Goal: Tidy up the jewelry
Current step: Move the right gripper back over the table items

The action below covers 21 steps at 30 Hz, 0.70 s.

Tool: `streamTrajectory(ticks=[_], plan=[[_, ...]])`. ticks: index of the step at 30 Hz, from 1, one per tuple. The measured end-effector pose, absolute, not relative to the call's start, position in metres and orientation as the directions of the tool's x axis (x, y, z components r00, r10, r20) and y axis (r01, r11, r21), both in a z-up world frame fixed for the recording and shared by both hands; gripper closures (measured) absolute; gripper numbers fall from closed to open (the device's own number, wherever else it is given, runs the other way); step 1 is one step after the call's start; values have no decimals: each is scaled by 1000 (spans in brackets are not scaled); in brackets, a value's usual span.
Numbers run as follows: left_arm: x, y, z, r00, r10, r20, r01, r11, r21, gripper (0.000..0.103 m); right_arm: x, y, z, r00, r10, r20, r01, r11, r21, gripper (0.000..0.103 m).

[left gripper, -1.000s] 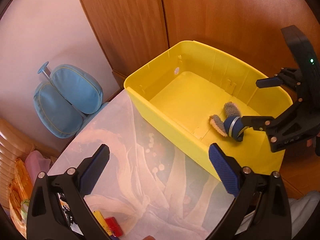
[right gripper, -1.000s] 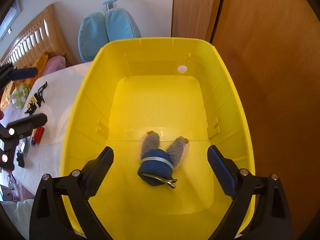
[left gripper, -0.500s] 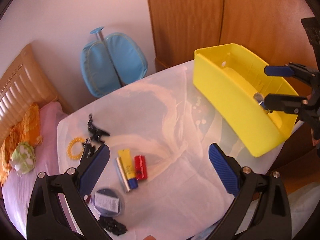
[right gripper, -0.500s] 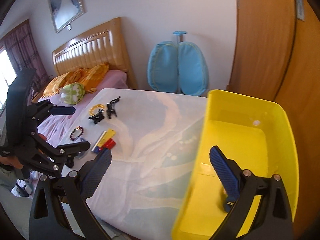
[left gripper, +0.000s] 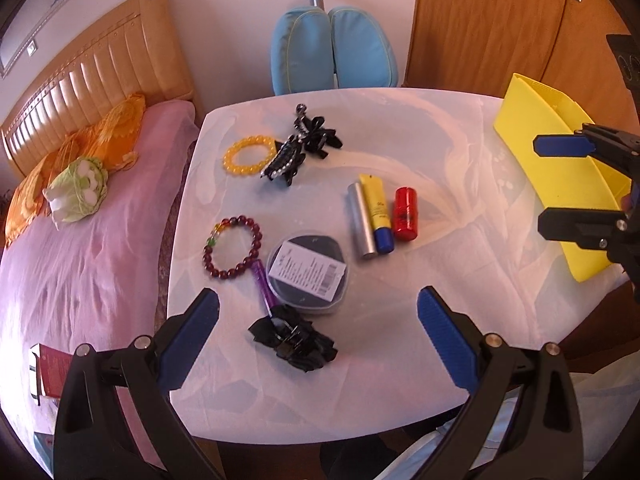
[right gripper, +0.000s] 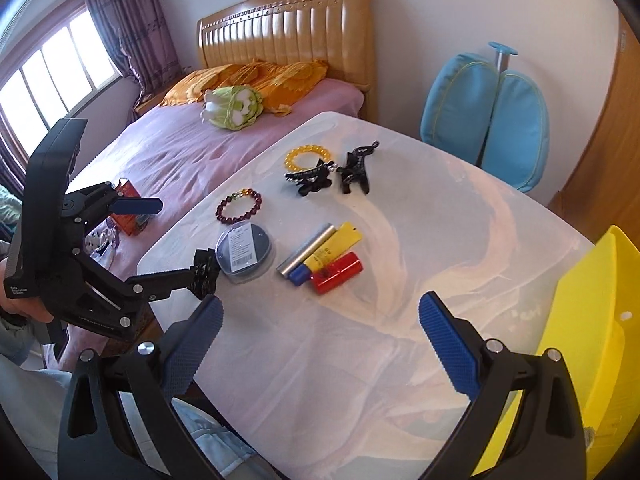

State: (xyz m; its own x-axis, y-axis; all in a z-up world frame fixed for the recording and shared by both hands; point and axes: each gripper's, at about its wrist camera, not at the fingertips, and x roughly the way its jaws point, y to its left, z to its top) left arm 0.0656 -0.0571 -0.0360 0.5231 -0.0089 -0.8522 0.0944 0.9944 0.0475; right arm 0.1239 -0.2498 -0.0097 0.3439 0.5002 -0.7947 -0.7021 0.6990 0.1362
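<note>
Above the table (left gripper: 400,320), both grippers (left gripper: 318,312) (right gripper: 320,322) hover wide open.

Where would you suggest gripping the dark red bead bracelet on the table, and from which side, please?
The dark red bead bracelet lies flat as an open ring. I would come from above, one finger inside the loop and one outside, and pinch the bead strand on its left arc. That side is bare; on the right a purple-handled item and the round labelled case crowd it.

A bed (right gripper: 192,152) with orange pillows (right gripper: 248,76) and a green plush (right gripper: 234,109) flanks the table's left edge; a blue chair (left gripper: 332,50) stands behind its far edge.
</note>
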Motion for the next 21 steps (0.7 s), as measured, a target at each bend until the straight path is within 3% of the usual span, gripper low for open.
streamTrajectory(ticks=[9, 21], plan=[[80, -11, -58, 514, -3, -858, 23, 1000, 10, 7, 124, -210, -29, 301, 473, -828, -733, 670, 116, 4], [157, 23, -65, 501, -105, -859, 101, 993, -63, 7, 177, -155, -45, 310, 396, -864, -685, 723, 85, 4]])
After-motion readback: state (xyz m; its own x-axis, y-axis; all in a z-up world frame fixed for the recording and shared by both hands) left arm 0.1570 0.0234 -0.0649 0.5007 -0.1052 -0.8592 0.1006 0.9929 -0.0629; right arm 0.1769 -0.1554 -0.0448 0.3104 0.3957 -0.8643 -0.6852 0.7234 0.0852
